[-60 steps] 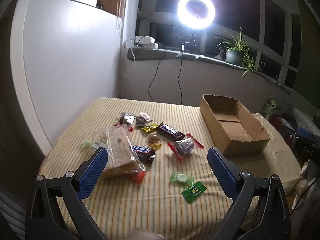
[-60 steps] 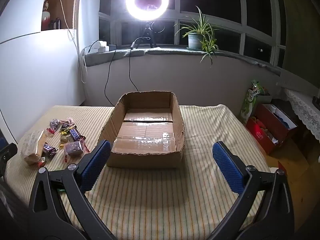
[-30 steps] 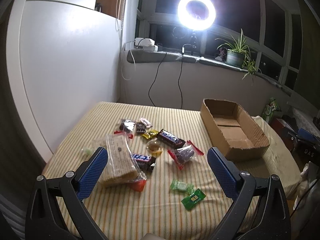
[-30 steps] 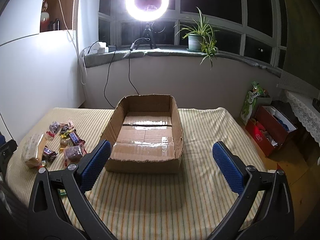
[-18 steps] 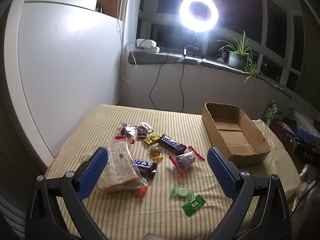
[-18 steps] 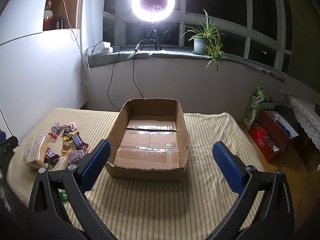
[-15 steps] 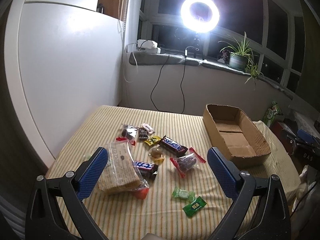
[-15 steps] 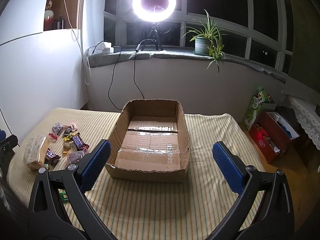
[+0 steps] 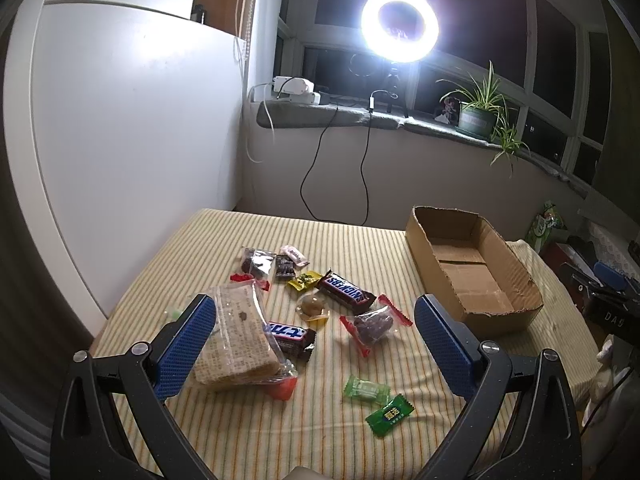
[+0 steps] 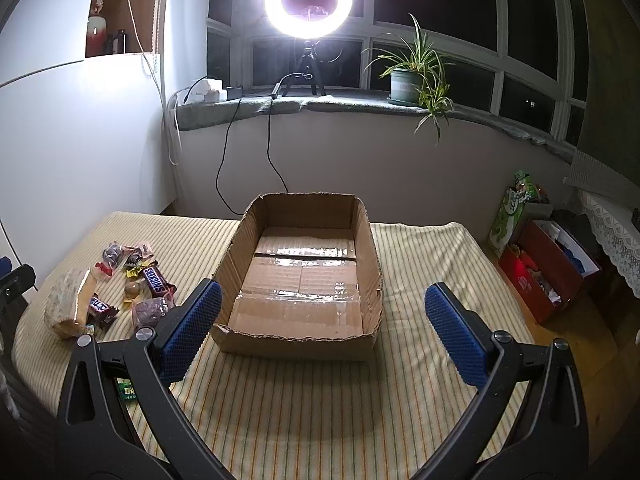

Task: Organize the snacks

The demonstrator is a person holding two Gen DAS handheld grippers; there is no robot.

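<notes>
1. My left claw [image 9: 316, 340] hangs spread wide and empty above the snack pile; my right claw [image 10: 322, 332] is spread wide too, holding nothing, above the near end of the open brown cardboard box [image 10: 300, 276]. I take that box as my landmark.

2. The box stands empty on the bench with the yellow striped cloth [image 9: 240, 432]. All the snacks lie loose on the cloth to the box's left, well apart from it.

3. Farthest from the box is the clear plastic bag of pale sliced bread [image 9: 236, 340]. I judge it light, bulky and easily squashed, so I would pinch its loose film end, not the loaf.

4. Nearer the box lies the dark brown Snickers bar [image 9: 346, 290], probably firm under a slick wrapper; I would close across its short width at the middle.

5. Beside it sits the red-edged clear packet of dark dried fruit [image 9: 372, 326], the snack closest to the box. It looks soft and puffy; a crimped end seems the safest hold.

6. The two small green wrapped candies [image 9: 378, 400] lie flat, light and thin, so they may slide under the claw.
</notes>
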